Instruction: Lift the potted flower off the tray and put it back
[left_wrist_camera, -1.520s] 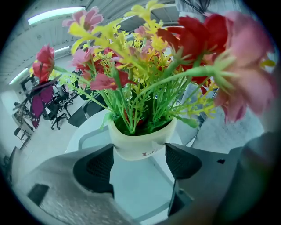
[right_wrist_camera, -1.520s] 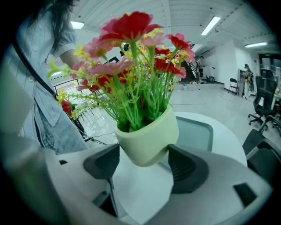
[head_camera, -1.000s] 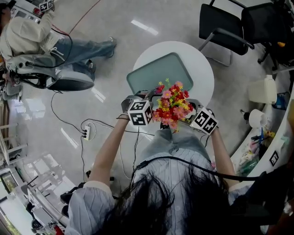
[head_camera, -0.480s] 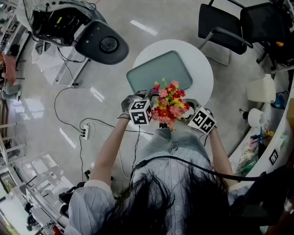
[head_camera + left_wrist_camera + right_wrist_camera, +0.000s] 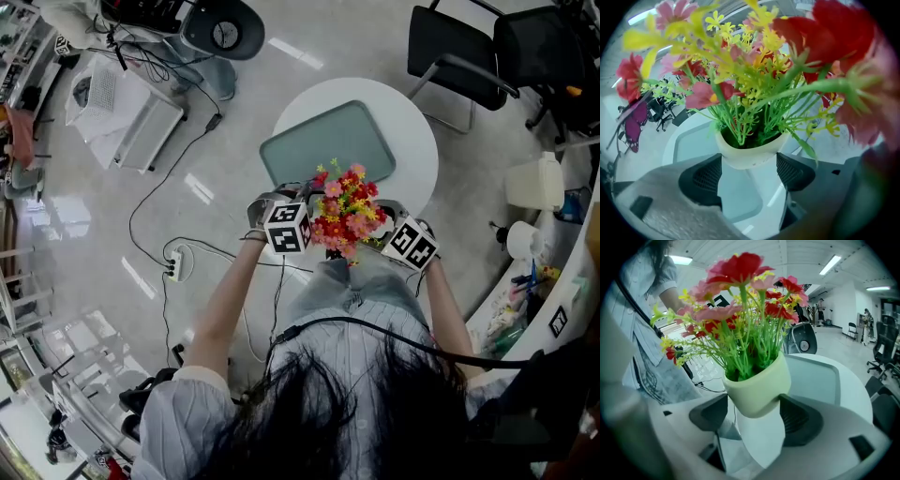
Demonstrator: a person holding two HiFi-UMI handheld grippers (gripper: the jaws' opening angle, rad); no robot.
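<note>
The potted flower [image 5: 345, 214], red, pink and yellow blooms in a pale cream pot, hangs in the air at the near edge of the round white table [image 5: 420, 131], clear of the grey-green tray [image 5: 328, 141]. My left gripper [image 5: 312, 228] holds it from the left and my right gripper [image 5: 379, 234] from the right. In the left gripper view the pot [image 5: 750, 152] sits between the two dark pads [image 5: 705, 180] of the left gripper [image 5: 747, 174]. The right gripper view has the pot [image 5: 757, 383] tilted, pinched by the right gripper [image 5: 757, 420], with the tray [image 5: 820, 376] behind it.
Two black chairs [image 5: 469, 56] stand beyond the table at the top right. A power strip [image 5: 175, 273] and cables lie on the floor to the left. A counter with a white jug [image 5: 536, 183] and clutter runs along the right. A wheeled stool base [image 5: 222, 28] is at top left.
Both grippers and the flower have hardly moved, drifting only slightly toward the table. In the background the seated person at top left is gone and a stool base has come into view.
</note>
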